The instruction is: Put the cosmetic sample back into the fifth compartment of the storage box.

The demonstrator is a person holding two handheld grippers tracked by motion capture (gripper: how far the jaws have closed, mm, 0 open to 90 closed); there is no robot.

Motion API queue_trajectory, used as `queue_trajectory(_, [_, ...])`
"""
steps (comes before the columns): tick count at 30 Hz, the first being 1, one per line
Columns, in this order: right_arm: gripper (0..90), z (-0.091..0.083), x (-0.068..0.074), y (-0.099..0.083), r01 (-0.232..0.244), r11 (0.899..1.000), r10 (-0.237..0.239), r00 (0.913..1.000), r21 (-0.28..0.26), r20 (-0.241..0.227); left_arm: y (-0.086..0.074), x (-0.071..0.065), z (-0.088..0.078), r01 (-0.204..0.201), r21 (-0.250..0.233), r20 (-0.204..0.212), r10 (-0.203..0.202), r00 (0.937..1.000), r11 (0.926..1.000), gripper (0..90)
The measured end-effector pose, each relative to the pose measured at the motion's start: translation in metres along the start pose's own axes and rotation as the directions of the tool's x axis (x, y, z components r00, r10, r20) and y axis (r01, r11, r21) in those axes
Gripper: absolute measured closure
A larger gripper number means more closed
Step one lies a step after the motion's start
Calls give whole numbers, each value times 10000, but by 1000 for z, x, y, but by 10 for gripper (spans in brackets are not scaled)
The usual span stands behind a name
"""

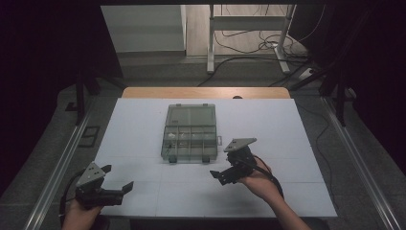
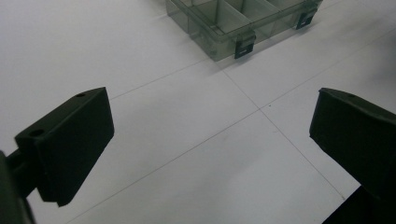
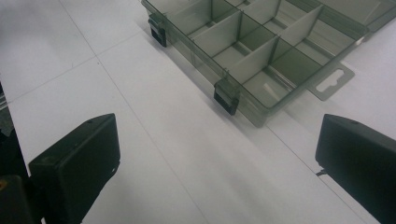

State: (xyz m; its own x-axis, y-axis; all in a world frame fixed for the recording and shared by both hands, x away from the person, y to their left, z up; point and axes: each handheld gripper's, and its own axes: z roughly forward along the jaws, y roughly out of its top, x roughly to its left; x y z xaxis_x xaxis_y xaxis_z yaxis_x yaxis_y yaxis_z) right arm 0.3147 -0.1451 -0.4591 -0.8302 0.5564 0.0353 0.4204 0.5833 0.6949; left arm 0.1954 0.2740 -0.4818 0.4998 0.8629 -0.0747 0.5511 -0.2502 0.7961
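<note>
Item 1: compartment box point(image 1: 190, 133), clear grey plastic, lid laid open flat on its far side; small pale parts in some cells. Stands on the white counter point(image 1: 143, 124), ahead of both grippers and apart from them.

Item 2: left gripper point(image 1: 118, 180), jaws spread wide, holding nothing; box lies well ahead and to its right.

Item 3: right gripper point(image 1: 229, 165), jaws spread wide, holding nothing; box near, just ahead, front latches point(image 3: 226, 100) facing it.

Step, as judged: approach, nothing yet grasped. Next move likely calls for reaching forward to the box, the right gripper being nearer.
</note>
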Motion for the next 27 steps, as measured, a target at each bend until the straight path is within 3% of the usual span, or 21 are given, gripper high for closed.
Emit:
queue_trajectory(5, [5,-6,-1,-6,-18,10000,18,9998,-24,210,0,0,0,1,-7,2,-1,10000,10000,4])
queue_trajectory(20, [2,-32,-14,-29,-694,9973,709,9953,-256,659,0,0,0,67,-27,9,-67,10000,10000,4])
queue_trajectory(27, [1,-40,-17,-36,-692,9971,717,9937,-318,858,0,1,0,100,-50,16,-100,9999,9999,4])
